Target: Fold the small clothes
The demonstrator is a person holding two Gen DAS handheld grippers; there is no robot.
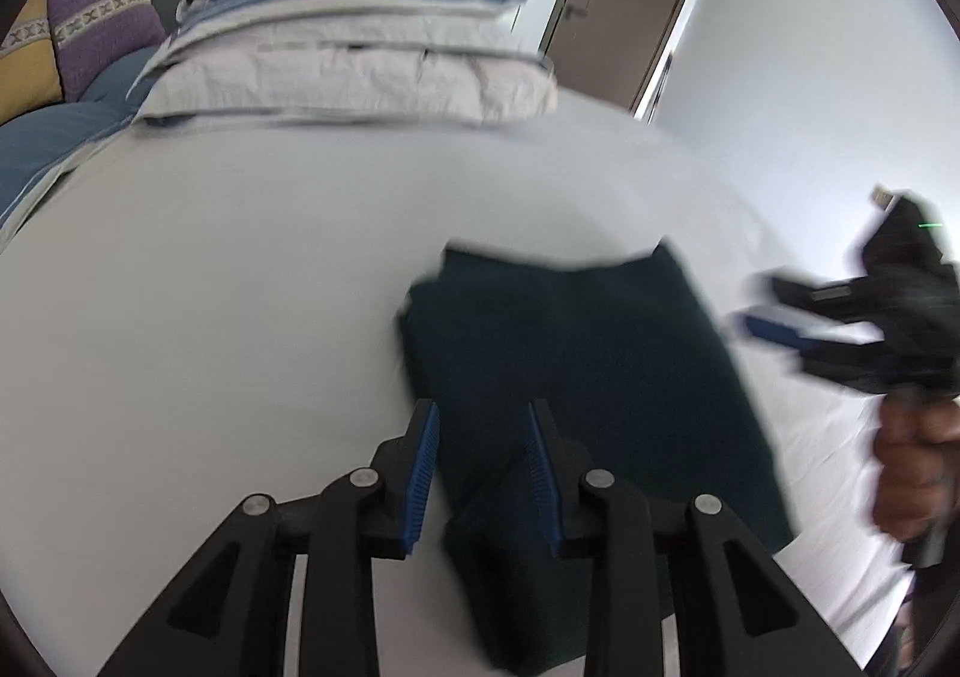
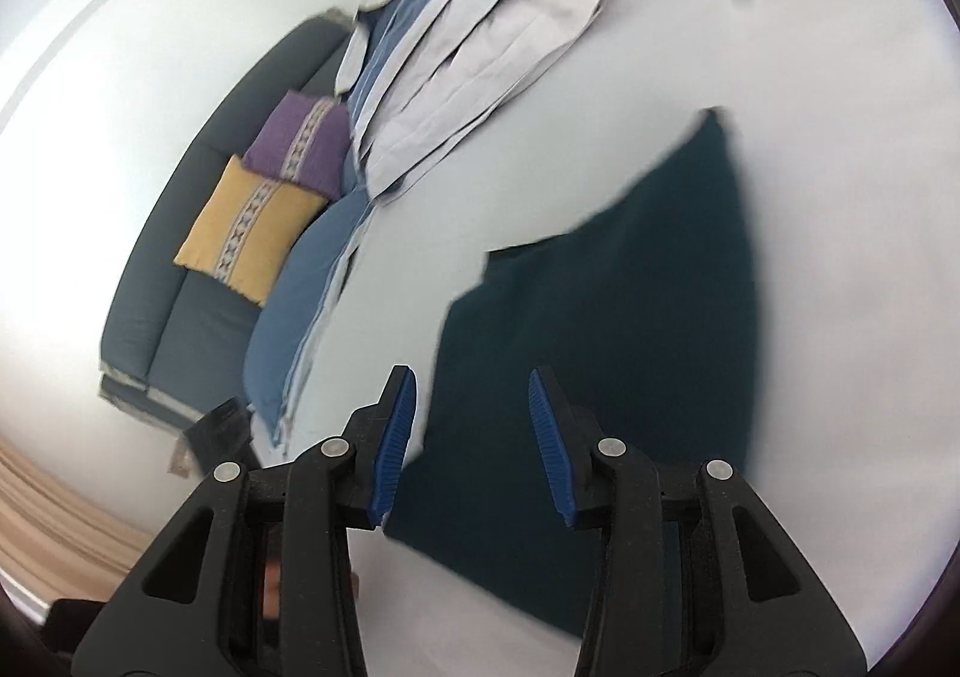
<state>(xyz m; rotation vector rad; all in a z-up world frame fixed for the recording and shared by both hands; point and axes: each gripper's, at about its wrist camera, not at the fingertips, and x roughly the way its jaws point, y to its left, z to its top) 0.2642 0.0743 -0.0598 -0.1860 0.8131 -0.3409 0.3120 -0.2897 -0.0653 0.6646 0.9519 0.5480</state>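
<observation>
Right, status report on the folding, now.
Left gripper open, empty, over the near edge of the dark green garment. Right gripper open, empty. Garment folded flat on the white bed sheet. Nothing in the way; folded bedding stack well clear.

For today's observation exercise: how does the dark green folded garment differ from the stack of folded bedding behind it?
The dark green folded garment is one small, single-coloured piece; the stack of folded bedding is a tall pile of pale grey and blue layers. The garment lies close to the left gripper; the stack sits at the far end. Both rest folded on the white bed sheet.
</observation>
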